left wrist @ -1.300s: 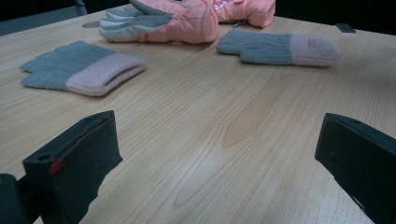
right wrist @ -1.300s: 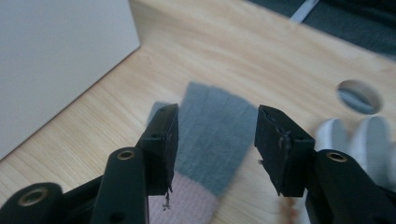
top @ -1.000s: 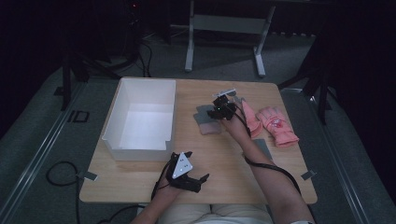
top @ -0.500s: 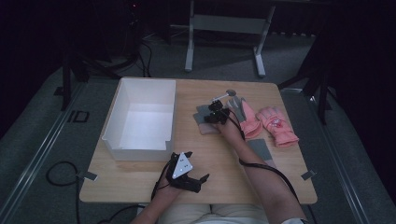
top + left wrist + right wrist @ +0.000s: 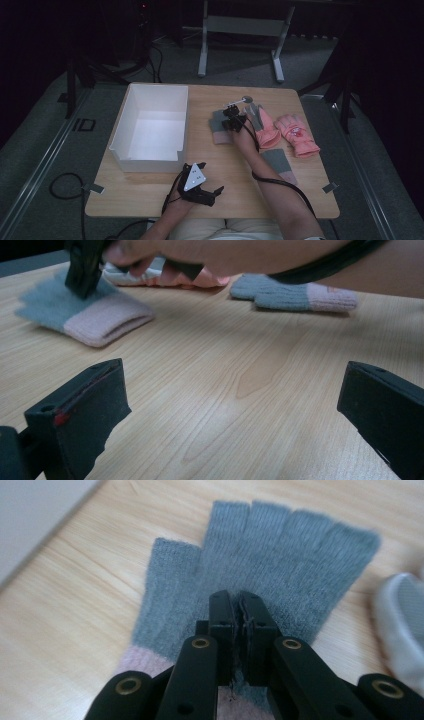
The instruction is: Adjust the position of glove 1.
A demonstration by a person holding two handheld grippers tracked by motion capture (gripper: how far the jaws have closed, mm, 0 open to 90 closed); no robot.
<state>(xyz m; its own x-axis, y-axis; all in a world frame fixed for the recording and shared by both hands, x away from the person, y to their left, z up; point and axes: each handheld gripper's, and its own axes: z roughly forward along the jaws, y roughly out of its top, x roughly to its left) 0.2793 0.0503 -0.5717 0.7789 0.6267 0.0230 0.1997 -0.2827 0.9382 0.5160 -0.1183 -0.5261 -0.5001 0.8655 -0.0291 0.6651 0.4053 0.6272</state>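
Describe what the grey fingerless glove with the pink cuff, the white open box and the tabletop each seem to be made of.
Grey fingerless glove with the pink cuff: soft knitted yarn, probably wool or acrylic; ribbed stitches and fuzzy edges show. White open box: smooth matte walls, plastic or coated card; hard to tell. Tabletop: pale wood or wood-look laminate, with grain lines and a faint sheen.

We see a grey knit glove [image 5: 260, 565] with a pale pink cuff at frame centre; black jaws over it; a matching grey-and-pink glove [image 5: 280, 164] lower right in the high view; pink gloves [image 5: 297, 134] right; a white box [image 5: 152, 127] left; light wood-grain table [image 5: 150, 192].
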